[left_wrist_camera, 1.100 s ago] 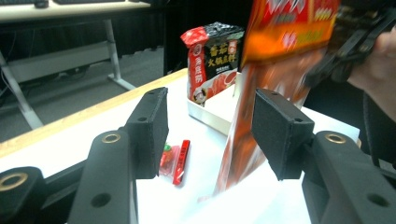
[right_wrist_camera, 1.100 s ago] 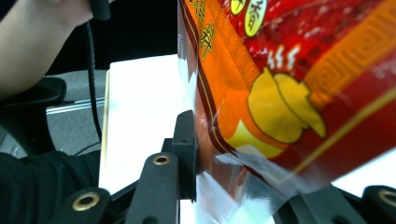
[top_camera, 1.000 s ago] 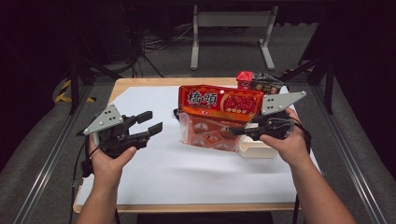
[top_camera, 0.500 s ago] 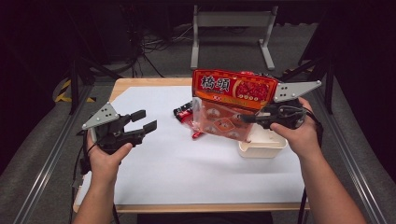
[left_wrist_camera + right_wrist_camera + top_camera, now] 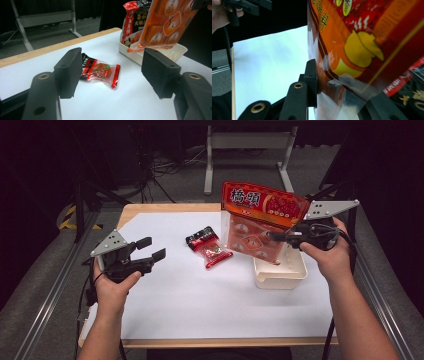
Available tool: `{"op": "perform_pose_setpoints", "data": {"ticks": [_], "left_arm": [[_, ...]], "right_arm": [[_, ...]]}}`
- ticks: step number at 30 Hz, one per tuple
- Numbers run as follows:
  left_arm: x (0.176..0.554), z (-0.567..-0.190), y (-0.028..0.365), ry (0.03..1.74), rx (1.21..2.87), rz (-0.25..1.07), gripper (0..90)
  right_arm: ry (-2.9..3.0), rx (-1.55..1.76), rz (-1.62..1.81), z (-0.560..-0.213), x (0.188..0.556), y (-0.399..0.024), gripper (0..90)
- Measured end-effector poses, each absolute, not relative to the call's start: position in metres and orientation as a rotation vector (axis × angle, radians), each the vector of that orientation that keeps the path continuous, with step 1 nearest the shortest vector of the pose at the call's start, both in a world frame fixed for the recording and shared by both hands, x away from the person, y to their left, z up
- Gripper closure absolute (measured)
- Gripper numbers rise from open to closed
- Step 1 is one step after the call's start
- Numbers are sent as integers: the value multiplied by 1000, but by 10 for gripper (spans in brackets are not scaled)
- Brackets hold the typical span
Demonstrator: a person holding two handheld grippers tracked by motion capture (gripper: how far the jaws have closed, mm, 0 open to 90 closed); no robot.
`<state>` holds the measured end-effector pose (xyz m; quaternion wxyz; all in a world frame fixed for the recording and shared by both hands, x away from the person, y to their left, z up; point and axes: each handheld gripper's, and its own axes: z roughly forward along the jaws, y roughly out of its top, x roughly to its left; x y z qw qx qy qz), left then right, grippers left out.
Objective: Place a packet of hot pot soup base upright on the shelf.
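A big orange snack bag [image 5: 260, 217] hangs upright over the white tray [image 5: 280, 276], with my right gripper [image 5: 274, 236] shut on its side edge. In the right gripper view the bag [image 5: 362, 37] is pinched against the left jaw, and the other jaw is hidden behind the film. A small red packet [image 5: 210, 248] lies flat on the white sheet, left of the tray. My left gripper [image 5: 152, 248] hovers low over the sheet at the left; its jaws have just been opening and hold nothing. The small packet [image 5: 100, 71] lies beyond the left gripper's fingertips.
A red and black packet [image 5: 130, 22] stands in the tray [image 5: 180, 51] behind the hanging bag [image 5: 167, 22]. The white sheet [image 5: 200, 305] covers most of the wooden table. Metal rails run along both sides, and a stand's legs rise behind the table.
My right gripper has carried the orange bag up and to the right, over the tray, uncovering the small red packet. The left gripper's jaws have spread wider and it has sunk a little.
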<state>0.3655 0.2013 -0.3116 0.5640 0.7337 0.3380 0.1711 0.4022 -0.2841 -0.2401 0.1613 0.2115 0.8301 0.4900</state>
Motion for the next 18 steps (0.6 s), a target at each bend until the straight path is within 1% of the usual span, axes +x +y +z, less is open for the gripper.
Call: {"op": "perform_pose_setpoints", "data": {"ticks": [2, 8, 13, 18], "left_arm": [[367, -313, 202, 798, 1728, 401, 333], [370, -319, 202, 805, 1722, 433, 286], [372, -324, 202, 818, 1728, 453, 278], [376, -328, 203, 830, 1728, 455, 224]], "right_arm": [[2362, 614, 1392, -240, 403, -286, 711], [2332, 666, 1374, -239, 409, -299, 710], [2308, 708, 1357, -240, 412, -309, 711], [2287, 739, 1353, -241, 414, -319, 710]]}}
